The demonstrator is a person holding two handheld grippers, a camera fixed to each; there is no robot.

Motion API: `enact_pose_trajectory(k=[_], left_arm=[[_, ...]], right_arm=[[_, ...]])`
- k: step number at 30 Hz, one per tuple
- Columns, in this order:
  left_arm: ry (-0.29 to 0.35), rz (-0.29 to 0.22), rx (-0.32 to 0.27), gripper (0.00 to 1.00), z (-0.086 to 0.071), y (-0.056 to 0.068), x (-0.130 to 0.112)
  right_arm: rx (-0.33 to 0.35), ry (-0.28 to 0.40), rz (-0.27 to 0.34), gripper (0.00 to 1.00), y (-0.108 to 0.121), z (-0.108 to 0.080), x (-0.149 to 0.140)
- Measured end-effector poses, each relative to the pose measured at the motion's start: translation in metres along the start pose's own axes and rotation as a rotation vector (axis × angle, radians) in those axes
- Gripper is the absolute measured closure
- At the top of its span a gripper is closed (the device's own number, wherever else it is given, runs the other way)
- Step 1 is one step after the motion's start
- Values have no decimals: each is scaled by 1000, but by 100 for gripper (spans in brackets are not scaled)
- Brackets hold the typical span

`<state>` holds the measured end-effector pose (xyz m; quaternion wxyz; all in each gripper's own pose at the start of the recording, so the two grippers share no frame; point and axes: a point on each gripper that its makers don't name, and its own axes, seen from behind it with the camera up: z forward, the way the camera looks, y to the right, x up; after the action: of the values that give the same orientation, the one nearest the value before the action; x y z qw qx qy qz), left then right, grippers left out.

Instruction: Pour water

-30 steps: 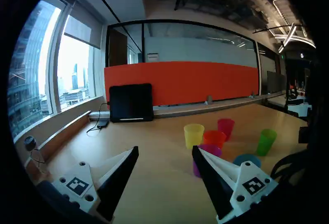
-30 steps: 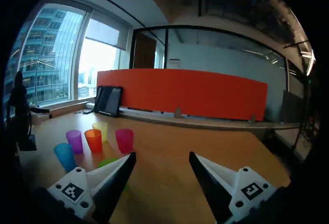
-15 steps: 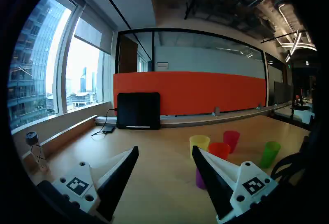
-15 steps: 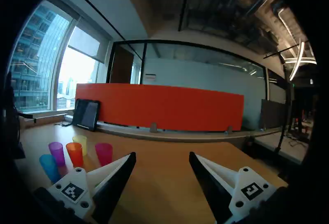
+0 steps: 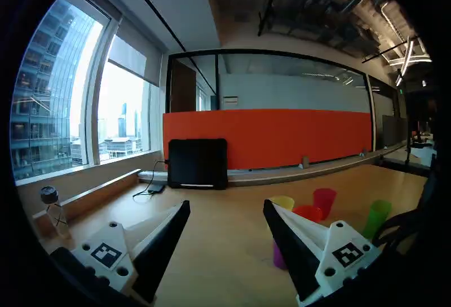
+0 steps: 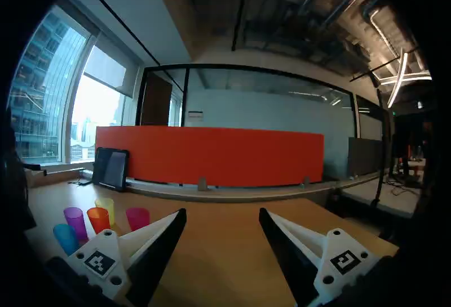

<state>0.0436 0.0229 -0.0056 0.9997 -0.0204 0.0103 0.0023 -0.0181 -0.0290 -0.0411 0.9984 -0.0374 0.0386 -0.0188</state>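
Note:
Several coloured plastic cups stand grouped on the wooden table [image 5: 225, 239]. In the left gripper view a yellow cup [image 5: 283, 202], a pink cup [image 5: 325, 202], an orange cup [image 5: 309, 212], a green cup [image 5: 376, 217] and a purple cup [image 5: 278, 256] sit behind the right finger of my left gripper [image 5: 225, 217], which is open and holds nothing. In the right gripper view the blue cup [image 6: 66, 238], purple cup [image 6: 74, 221], orange cup [image 6: 97, 218], yellow cup [image 6: 106, 208] and pink cup [image 6: 137, 218] stand at the lower left. My right gripper [image 6: 222, 223] is open and empty, to their right.
A dark tablet [image 5: 198, 163] leans against the orange partition [image 5: 265, 138] at the table's far edge, with a cable and plug beside it. A small bottle [image 5: 52, 208] stands on the window ledge at left. Large windows run along the left wall.
Both views have tilted upward: the cups slid lower in each frame and more ceiling shows. Both grippers stay open.

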Motion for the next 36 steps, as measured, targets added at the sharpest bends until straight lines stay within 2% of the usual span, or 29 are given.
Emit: enact_pose_trajectory(k=[6, 18, 36], left_arm=[[15, -4, 10, 4, 1, -1, -5], [32, -8, 16, 3, -3, 2, -21], [39, -7, 21, 3, -4, -4, -40]], right_arm=[[-6, -7, 2, 0, -1, -1, -1], [-12, -5, 49, 0, 0, -2, 0], [-2, -5, 46, 0, -9, -3, 2]])
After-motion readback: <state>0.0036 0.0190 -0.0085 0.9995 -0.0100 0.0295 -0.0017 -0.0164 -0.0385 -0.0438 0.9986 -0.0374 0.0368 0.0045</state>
